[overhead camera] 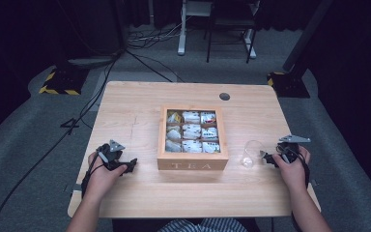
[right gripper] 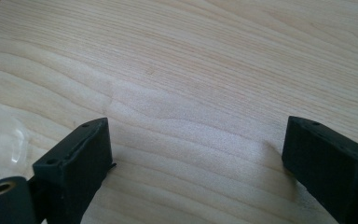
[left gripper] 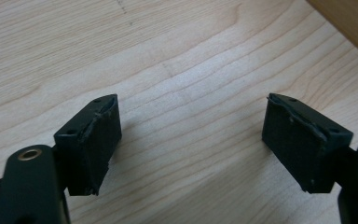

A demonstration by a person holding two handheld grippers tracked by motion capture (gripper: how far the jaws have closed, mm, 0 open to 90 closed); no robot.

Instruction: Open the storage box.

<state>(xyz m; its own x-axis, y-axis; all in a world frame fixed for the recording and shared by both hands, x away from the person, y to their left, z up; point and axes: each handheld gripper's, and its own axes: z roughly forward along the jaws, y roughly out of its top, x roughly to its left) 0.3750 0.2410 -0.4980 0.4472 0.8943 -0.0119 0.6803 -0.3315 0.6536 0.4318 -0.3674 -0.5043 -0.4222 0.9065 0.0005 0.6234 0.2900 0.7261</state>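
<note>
Resting both grippers on the table (overhead camera: 140, 101), jaws apart, on either side of the tea box (overhead camera: 192, 164).

Lying low on bare wood with the left gripper (overhead camera: 131, 164), well left of the box and gaping with nothing between the jaws; sitting just right of the clear glass (overhead camera: 252, 153) with the right gripper (overhead camera: 266, 157), jaws likewise wide over bare wood; keeping tea bags (overhead camera: 192, 131) sorted in the box's compartments at the table's middle.

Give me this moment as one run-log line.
left gripper: open, nothing held, left of tea box | right gripper: open, nothing held, beside glass | tea bags: in box compartments
</note>
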